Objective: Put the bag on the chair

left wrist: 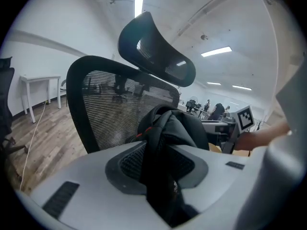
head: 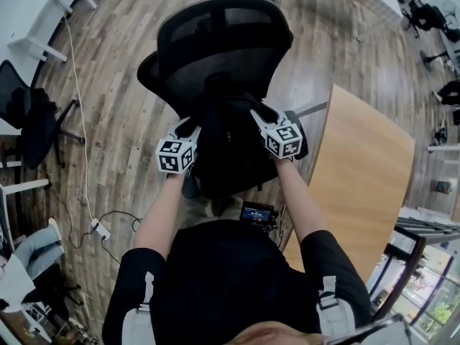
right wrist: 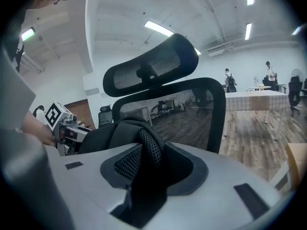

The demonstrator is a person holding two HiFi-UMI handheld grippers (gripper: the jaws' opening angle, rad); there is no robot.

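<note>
A black bag [head: 231, 160] hangs in front of the black mesh office chair [head: 215, 45], low against its backrest; whether it rests on the seat is hidden. My left gripper [head: 192, 128] is shut on a black strap [left wrist: 160, 157] at the bag's left side. My right gripper [head: 256, 113] is shut on a padded mesh strap [right wrist: 149, 150] at its right side. In the left gripper view the bag's top [left wrist: 180, 123] bulges before the chair's mesh back [left wrist: 110, 104] and headrest [left wrist: 156, 51]. The right gripper view shows the bag [right wrist: 103, 133] left of the backrest [right wrist: 192, 107].
A wooden table [head: 366, 171] stands close at the right of the chair. Another dark chair [head: 29, 121] and white desks [head: 36, 6] are at the left. A cable and power strip [head: 100, 228] lie on the wood floor behind my left arm.
</note>
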